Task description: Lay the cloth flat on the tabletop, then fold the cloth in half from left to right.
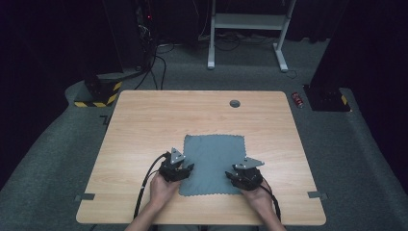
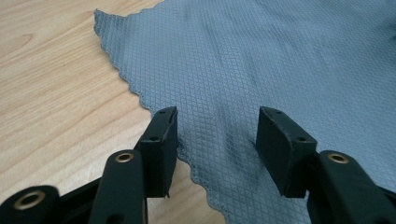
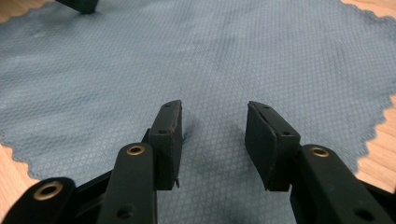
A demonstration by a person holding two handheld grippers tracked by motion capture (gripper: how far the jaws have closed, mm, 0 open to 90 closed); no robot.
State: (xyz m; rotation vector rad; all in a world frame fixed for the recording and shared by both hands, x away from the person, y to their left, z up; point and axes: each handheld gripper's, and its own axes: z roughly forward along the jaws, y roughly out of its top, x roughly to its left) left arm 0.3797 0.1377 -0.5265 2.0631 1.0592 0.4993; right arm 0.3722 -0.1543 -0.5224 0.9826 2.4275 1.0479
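Note:
A grey-blue cloth (image 1: 214,156) with scalloped edges lies flat on the wooden table (image 1: 192,115), near its front. My left gripper (image 1: 187,167) rests at the cloth's near left corner. In the left gripper view the gripper (image 2: 217,135) is open, its pads down on the cloth (image 2: 261,60) just inside the wavy edge, with a faint wrinkle between them. My right gripper (image 1: 231,174) sits at the near right corner. It (image 3: 212,135) is also open, over the cloth (image 3: 210,56), with the fabric slightly puckered by its left pad (image 3: 169,140).
A round cable hole (image 1: 235,103) is at the table's far edge. Grey tape marks (image 1: 84,197) (image 1: 317,195) sit at the front corners. On the floor beyond are a red can (image 1: 298,99), a white desk frame (image 1: 248,21) and a yellow-black striped base (image 1: 98,94).

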